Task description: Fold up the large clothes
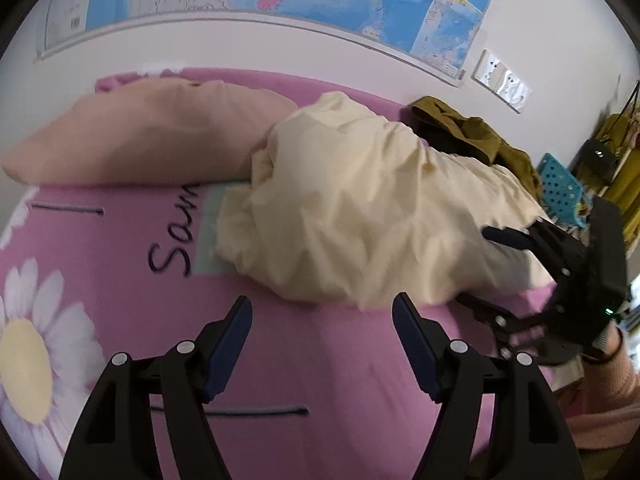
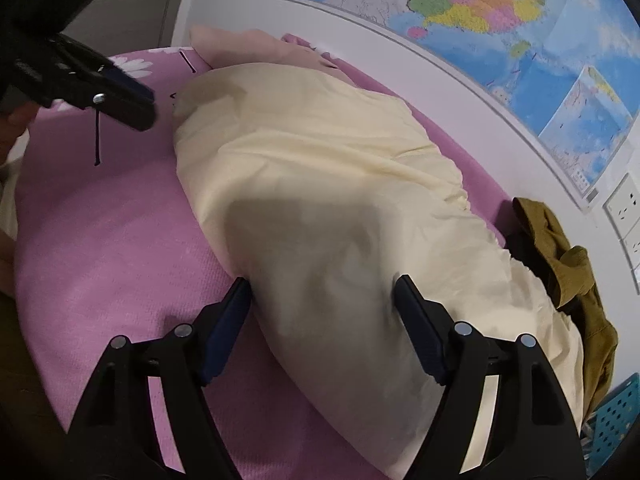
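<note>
A large cream garment point(image 1: 360, 208) lies crumpled in a long heap on the pink bed sheet point(image 1: 132, 304). My left gripper point(image 1: 322, 306) stands open just short of the heap's near edge, with nothing between its fingers. In the right wrist view the same cream garment point(image 2: 320, 184) runs away from me. My right gripper point(image 2: 323, 282) hovers open over its near end, and cloth shows between the spread fingers without the pads pressing on it. The right gripper point(image 1: 474, 267) also appears at the right edge of the left wrist view, and the left gripper point(image 2: 132, 98) at the upper left of the right wrist view.
A pink pillow point(image 1: 140, 136) lies at the head of the bed beside the garment. An olive garment point(image 2: 568, 264) is bunched against the wall, under a wall map point(image 2: 500, 40). A blue perforated basket point(image 1: 560, 188) stands beyond the bed's far end.
</note>
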A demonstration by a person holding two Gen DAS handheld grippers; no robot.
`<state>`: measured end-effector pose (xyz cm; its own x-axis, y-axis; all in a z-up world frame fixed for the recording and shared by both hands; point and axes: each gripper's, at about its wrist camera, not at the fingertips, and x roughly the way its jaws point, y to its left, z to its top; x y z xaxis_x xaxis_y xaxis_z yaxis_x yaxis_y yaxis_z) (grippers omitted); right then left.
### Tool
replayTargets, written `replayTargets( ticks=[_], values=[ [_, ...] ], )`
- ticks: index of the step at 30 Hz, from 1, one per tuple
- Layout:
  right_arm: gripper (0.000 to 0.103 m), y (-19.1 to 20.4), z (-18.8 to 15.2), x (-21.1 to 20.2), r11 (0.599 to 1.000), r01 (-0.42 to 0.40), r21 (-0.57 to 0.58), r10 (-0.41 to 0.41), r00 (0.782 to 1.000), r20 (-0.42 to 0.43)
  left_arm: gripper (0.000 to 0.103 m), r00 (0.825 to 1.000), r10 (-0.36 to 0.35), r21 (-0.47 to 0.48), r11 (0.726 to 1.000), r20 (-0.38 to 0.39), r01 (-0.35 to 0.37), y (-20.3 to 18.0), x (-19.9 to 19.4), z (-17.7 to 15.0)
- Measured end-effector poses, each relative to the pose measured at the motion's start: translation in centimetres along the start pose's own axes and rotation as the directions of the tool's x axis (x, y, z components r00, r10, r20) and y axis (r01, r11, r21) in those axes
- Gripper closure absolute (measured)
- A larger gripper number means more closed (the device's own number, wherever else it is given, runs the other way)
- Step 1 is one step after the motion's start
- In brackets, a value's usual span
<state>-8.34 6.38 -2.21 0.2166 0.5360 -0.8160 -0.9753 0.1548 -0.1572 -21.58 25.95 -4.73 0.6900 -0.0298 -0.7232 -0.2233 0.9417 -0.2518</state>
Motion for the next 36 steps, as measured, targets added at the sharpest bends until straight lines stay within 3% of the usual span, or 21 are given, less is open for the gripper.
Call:
replayTargets(
  ticks=[3,4,8,12,14,16,20,25,29,30,32,34,36],
  values=[
    [0.04,-0.2,-0.1,-0.2,1.0,-0.007,0.011,0.007,1.0,0.008,0.033,0.999,-0.047,-0.006,0.999,-0.025,0.046,-0.4,0.4,-0.9],
    [0.046,-0.5,-0.1,-0.4,0.999,-0.021,0.027,0.021,1.0,0.014,0.033,0.997,-0.073,-0.014,0.997,-0.034,0.072,-0.7,0.7,-1.1],
    [0.063,-2.3,0.5,-1.3,0.989,-0.09,0.115,0.086,0.996,0.037,0.033,0.978,-0.201,-0.068,0.978,-0.057,0.197,-1.5,2.5,-1.2],
    [0.066,-4.3,0.8,-2.3,0.97,-0.14,0.199,0.127,0.989,0.081,0.032,0.954,-0.3,-0.17,0.941,-0.019,0.293,-1.5,4.5,0.5],
    [0.066,-4.4,0.8,-2.4,0.966,-0.142,0.215,0.126,0.988,0.085,0.026,0.943,-0.333,-0.23,0.916,0.022,0.329,-1.0,4.8,1.3],
    [0.066,-4.0,0.8,-2.1,0.971,-0.132,0.201,0.119,0.99,0.074,0.024,0.917,-0.393,-0.291,0.871,0.072,0.396,-0.3,5.0,2.0],
    [0.066,-4.0,0.5,-1.8,0.963,-0.148,0.226,0.133,0.988,0.077,0.021,0.907,-0.41,-0.382,0.826,0.094,0.414,0.5,6.5,2.9],
    [0.062,-5.0,0.1,-1.9,0.925,-0.21,0.315,0.191,0.977,0.091,0.02,0.912,-0.403,-0.375,0.836,0.075,0.401,-0.6,8.7,4.4],
    [0.056,-6.9,-1.5,-4.0,0.818,-0.344,0.46,0.294,0.939,0.18,0.022,0.935,-0.354,-0.348,0.874,0.022,0.339,-1.7,10.5,5.7],
    [0.053,-7.7,-2.4,-4.8,0.774,-0.387,0.501,0.322,0.922,0.216,0.028,0.945,-0.328,-0.331,0.891,0.006,0.311,-1.9,10.6,5.8],
    [0.039,-9.7,-5.9,-6.7,0.644,-0.454,0.616,0.352,0.891,0.288,0.034,0.96,-0.282,-0.285,0.92,-0.008,0.268,-2.2,10.5,5.9],
    [0.033,-11.0,-9.3,-8.0,0.528,-0.482,0.699,0.353,0.873,0.336,0.043,0.967,-0.253,-0.26,0.935,-0.014,0.241,-2.0,10.5,5.6],
    [0.026,-12.3,-14.1,-9.3,0.385,-0.447,0.807,0.308,0.887,0.344,0.046,0.973,-0.229,-0.233,0.947,-0.014,0.219,-2.2,10.4,5.4]
  ],
)
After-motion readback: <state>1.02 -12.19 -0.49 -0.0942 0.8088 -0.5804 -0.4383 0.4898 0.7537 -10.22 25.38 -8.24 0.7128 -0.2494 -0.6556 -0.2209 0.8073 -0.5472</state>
